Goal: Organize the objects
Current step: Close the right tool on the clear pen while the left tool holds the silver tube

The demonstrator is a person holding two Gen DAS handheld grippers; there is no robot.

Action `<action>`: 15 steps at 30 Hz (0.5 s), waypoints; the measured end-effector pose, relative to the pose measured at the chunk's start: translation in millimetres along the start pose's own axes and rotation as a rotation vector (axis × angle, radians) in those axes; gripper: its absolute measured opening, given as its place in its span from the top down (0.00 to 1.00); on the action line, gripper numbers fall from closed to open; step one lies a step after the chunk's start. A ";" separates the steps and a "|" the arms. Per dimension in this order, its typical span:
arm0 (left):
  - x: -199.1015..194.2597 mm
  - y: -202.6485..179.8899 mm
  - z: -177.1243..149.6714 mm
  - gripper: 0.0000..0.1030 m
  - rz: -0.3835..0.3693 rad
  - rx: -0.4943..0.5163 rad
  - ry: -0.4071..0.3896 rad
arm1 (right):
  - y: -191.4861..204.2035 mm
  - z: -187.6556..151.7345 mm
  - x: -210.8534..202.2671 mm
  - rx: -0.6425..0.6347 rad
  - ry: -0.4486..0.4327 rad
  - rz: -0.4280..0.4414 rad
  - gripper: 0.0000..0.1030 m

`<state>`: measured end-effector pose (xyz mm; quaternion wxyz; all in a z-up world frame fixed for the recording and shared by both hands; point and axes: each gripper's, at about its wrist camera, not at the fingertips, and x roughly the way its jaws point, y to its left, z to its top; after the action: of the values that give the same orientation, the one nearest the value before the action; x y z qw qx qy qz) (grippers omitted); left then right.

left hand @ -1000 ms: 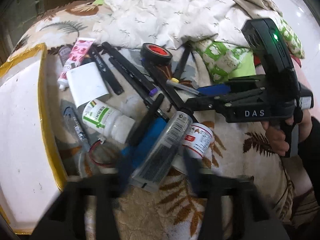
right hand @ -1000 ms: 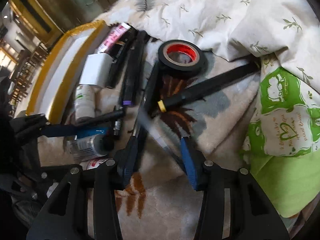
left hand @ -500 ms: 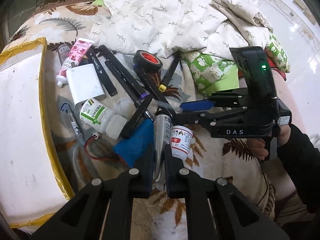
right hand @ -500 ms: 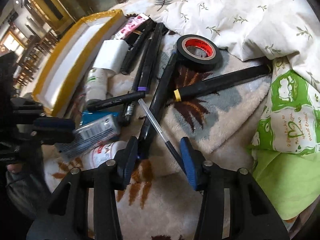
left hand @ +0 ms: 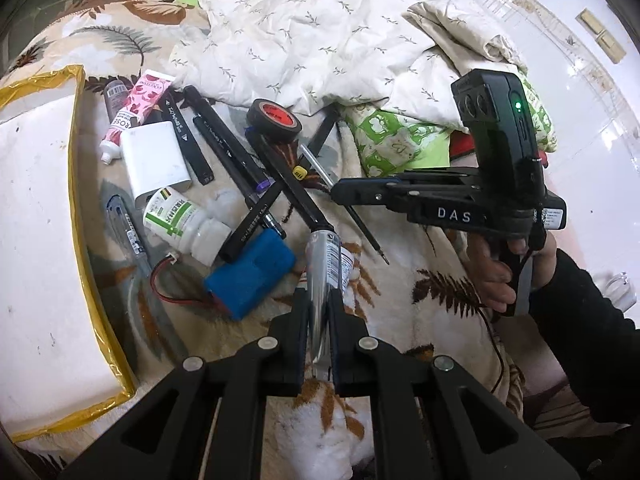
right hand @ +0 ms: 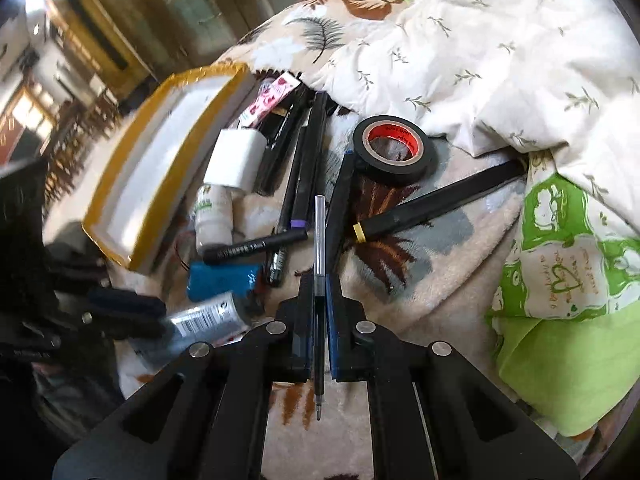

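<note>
Your left tongs (left hand: 319, 308) angle down toward the bed, jaws clamped on a silver tube (left hand: 322, 276). Your right tongs (right hand: 319, 304) also tilt downward, jaws pressed tight on a thin pen (right hand: 319, 240). Your right hand (left hand: 494, 276), in a dark sleeve, wraps the handle.

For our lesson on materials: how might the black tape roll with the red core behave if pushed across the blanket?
The black tape roll with the red core lies flat, so it should slide rather than roll. The plush leaf-patterned blanket would likely drag on it. It looks stiff.

Glossy silver tube (left hand: 323, 268), clear plastic pen (right hand: 319, 240), fuzzy blanket (left hand: 400, 280).
</note>
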<state>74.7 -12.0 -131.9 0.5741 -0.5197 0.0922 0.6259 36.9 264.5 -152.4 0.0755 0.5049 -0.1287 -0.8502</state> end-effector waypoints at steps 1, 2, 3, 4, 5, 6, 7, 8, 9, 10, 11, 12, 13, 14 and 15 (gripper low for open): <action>0.0 0.6 0.1 0.93 0.001 -0.003 0.002 | 1.1 1.8 1.4 0.004 -0.003 -0.002 0.95; 0.4 1.0 0.2 0.93 0.000 -0.006 0.002 | 1.1 2.2 1.6 0.014 -0.003 -0.002 0.95; 0.1 0.5 0.0 0.93 0.003 -0.006 0.000 | -0.4 1.8 1.8 0.025 0.003 0.019 0.95; 0.0 0.3 0.2 0.93 0.006 -0.004 -0.001 | 0.0 1.6 2.4 0.030 0.009 0.047 0.95; 0.2 -0.1 0.2 0.93 0.008 -0.002 -0.001 | 1.6 -0.1 2.0 0.021 0.002 0.025 0.94; 1.1 -0.4 0.0 0.93 0.012 0.000 0.002 | 3.5 -1.1 1.9 0.016 0.004 0.020 0.92; 2.7 -0.5 0.6 0.93 0.016 -0.001 0.003 | 3.7 -2.0 3.4 0.015 0.015 0.034 0.87; 3.7 0.0 0.6 0.93 0.019 -0.004 0.007 | 3.6 -3.5 5.1 0.019 0.021 0.034 0.83; 3.8 0.8 1.1 0.93 0.020 -0.006 0.005 | 1.4 -4.0 5.4 0.021 0.023 0.027 0.73; 3.6 1.6 1.0 0.93 0.021 -0.008 0.003 | 0.7 -5.5 7.2 0.026 0.025 0.021 0.69; 3.4 2.6 1.2 0.93 0.023 -0.011 0.002 | -0.5 -6.2 8.5 0.029 0.028 0.025 0.69; 3.9 3.3 1.3 0.93 0.026 -0.013 0.003 | -1.8 -5.6 10.8 0.035 0.030 0.027 0.69; 4.5 3.7 1.3 0.93 0.030 -0.013 0.004 | -2.5 -6.0 12.7 0.040 0.034 0.026 0.69; 4.6 3.8 1.3 0.93 0.034 -0.013 0.005 | -3.4 -6.1 15.4 0.043 0.043 0.027 0.69; 5.2 3.9 1.4 0.93 0.037 -0.013 0.008 | -4.0 -6.0 17.9 0.044 0.051 0.026 0.69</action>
<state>71.8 -9.0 -137.2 0.5587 -0.5240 0.1001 0.6351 33.6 262.8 -171.3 0.0788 0.5261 -0.1520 -0.8330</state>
